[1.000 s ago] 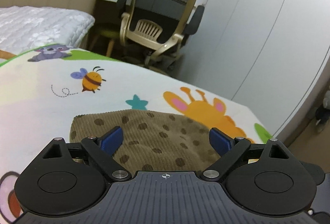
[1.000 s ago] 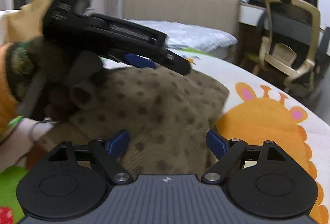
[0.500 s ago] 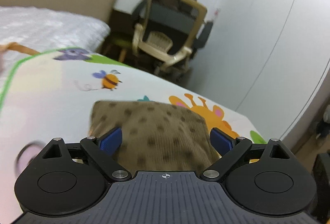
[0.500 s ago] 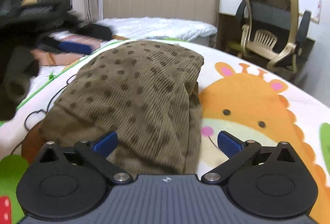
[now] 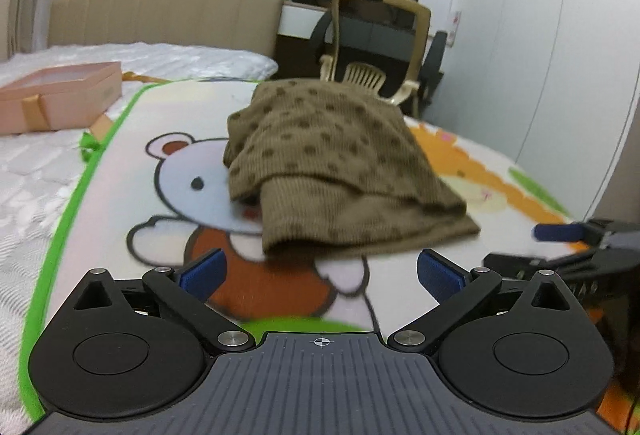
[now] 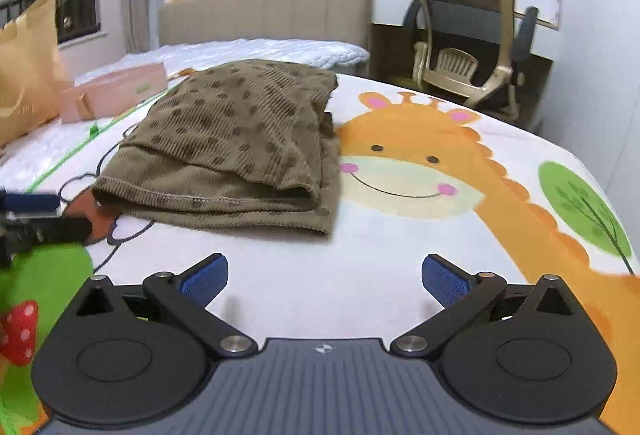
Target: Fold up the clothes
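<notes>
Garment [image 6: 236, 139] lies folded on mat [image 6: 400, 247]; both tools spread, clear.

Both views are taken low over a cartoon-printed white play mat [image 5: 132, 139] [image 6: 400, 235], facing a beige upholstered headboard [image 5: 160, 15] [image 6: 264, 11]. A folded olive-brown dotted corduroy garment [image 5: 332, 163] [image 6: 236, 143] is framed near the centre of the left wrist view and centre-left of the right wrist view. A cream-framed office chair [image 5: 376, 47] [image 6: 468, 39] is shared at upper right.
</notes>
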The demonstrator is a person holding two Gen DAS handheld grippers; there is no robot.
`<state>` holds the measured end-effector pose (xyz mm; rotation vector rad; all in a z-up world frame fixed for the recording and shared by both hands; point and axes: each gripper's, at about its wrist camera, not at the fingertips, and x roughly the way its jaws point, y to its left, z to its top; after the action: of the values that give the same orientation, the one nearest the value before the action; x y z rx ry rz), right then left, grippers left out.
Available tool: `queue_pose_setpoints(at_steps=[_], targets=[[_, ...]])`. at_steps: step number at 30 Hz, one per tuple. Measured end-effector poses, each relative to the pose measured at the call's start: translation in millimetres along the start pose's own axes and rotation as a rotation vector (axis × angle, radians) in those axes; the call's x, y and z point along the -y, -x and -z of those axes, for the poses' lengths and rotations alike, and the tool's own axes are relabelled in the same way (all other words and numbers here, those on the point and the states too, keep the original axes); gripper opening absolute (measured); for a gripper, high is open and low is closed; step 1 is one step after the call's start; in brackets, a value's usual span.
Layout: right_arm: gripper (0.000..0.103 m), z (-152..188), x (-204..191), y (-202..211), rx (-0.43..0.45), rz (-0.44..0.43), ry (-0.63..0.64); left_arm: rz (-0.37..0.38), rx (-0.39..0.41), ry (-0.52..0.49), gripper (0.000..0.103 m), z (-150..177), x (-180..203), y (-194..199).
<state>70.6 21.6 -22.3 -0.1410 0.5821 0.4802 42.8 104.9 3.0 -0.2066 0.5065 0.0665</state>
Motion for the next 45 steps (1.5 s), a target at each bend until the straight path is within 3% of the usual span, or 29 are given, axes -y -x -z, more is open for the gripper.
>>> queue_pose_setpoints(at_steps=[4, 8, 20, 34, 45], targets=[[0.103, 1, 0, -3, -0.021, -0.01, 0.006, -0.041, -0.069, 0.019, 0.103, 1, -2, -8], [0.103, 1, -1, -6, -0.039, -0.006, 0.017, -0.056, -0.068, 0.056, 0.103, 3, -7, -8], [0.103, 1, -1, -12, -0.072, 0.0, 0.019, -0.093, -0.09, 0.012, 0.103, 5, 0, -10], [0.103, 1, -1, -15, -0.08, 0.052, -0.01, -0.093, -0.094, 0.013, 0.103, 5, 0, -10], [0.103, 1, 2, -18, -0.094, 0.039, -0.035, -0.095, -0.097, 0.011, 0.103, 5, 0, -11]])
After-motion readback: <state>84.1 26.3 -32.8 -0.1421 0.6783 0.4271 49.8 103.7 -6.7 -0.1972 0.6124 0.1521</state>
